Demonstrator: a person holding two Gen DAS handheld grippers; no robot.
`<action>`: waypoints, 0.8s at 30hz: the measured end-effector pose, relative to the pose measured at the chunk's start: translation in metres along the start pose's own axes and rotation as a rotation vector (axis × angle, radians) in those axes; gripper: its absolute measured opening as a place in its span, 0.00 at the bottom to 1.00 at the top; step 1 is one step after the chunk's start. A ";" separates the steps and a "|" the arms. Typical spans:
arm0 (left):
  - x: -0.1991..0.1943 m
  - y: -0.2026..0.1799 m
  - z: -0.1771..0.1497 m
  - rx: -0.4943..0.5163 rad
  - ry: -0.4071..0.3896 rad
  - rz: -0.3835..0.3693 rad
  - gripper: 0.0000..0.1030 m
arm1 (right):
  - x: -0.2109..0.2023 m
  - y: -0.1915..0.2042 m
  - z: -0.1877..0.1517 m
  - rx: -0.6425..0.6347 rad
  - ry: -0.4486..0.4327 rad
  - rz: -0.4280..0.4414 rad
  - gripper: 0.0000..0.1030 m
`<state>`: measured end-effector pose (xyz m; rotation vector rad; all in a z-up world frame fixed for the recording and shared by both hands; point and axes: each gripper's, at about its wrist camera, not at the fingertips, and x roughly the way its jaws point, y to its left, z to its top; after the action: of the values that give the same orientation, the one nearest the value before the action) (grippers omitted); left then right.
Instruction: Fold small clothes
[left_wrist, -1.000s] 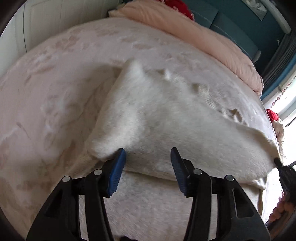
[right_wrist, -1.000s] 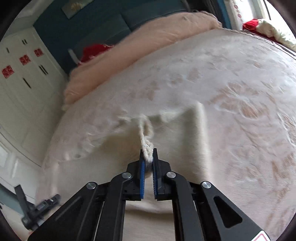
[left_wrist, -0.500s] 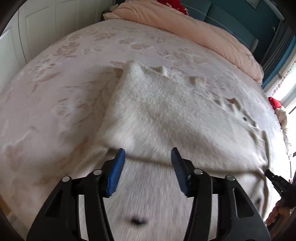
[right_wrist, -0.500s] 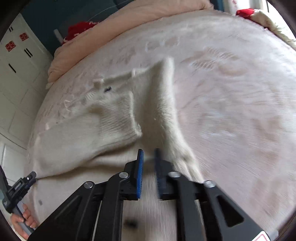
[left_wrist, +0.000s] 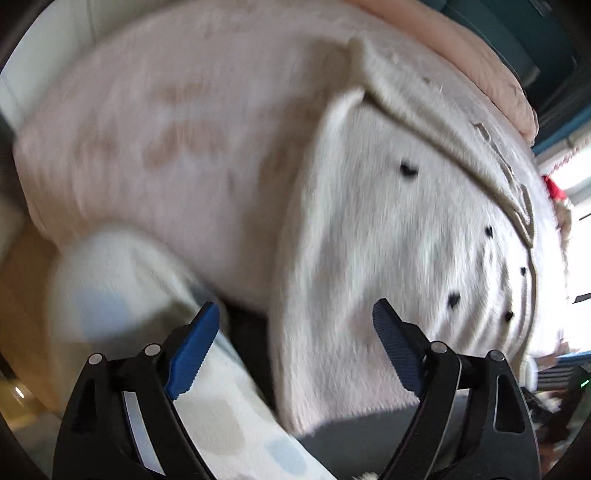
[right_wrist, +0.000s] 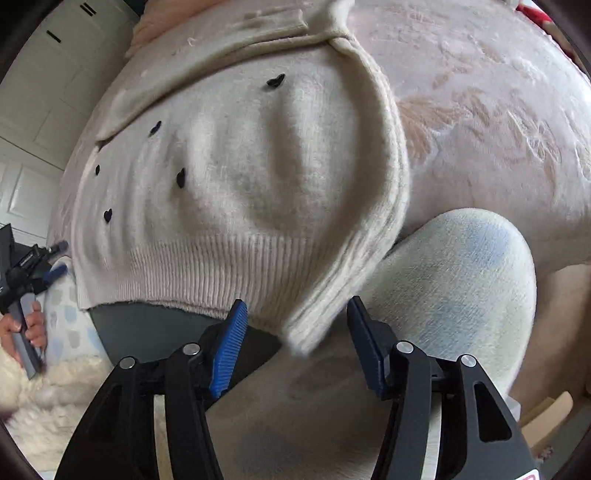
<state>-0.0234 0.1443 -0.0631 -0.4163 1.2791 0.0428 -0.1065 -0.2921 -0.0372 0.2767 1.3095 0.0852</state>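
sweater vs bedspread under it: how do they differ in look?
The sweater is cream knit with a ribbed hem and small dark hearts; the bedspread is pale pink with a tan floral pattern and no ribbing. The sweater is rumpled, with a folded flap across its top and its hem hanging over the bed edge; the bedspread lies spread flat beneath it. Both are pale, soft fabrics.

Cream sweater (right_wrist: 240, 177) dotted with small black hearts (right_wrist: 276, 80); pale pink bedspread (right_wrist: 480, 122) embossed with flowers; blue gripper pads (right_wrist: 229, 350).

Both wrist views low and close at the bed's (left_wrist: 147, 155) near edge, facing across it, sharing the sweater (right_wrist: 240, 177).
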 end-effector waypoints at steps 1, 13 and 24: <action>0.002 -0.005 -0.005 0.037 -0.018 0.025 0.83 | 0.003 0.004 0.001 -0.018 -0.013 -0.012 0.62; 0.050 -0.045 -0.012 0.106 0.096 -0.028 0.58 | 0.047 0.020 0.032 0.003 0.061 -0.033 0.11; -0.025 -0.047 -0.027 0.050 0.050 -0.292 0.12 | -0.019 -0.001 0.018 0.039 -0.143 0.260 0.07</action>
<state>-0.0439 0.0974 -0.0325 -0.5603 1.2548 -0.2467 -0.0940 -0.2996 -0.0155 0.4773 1.1289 0.2555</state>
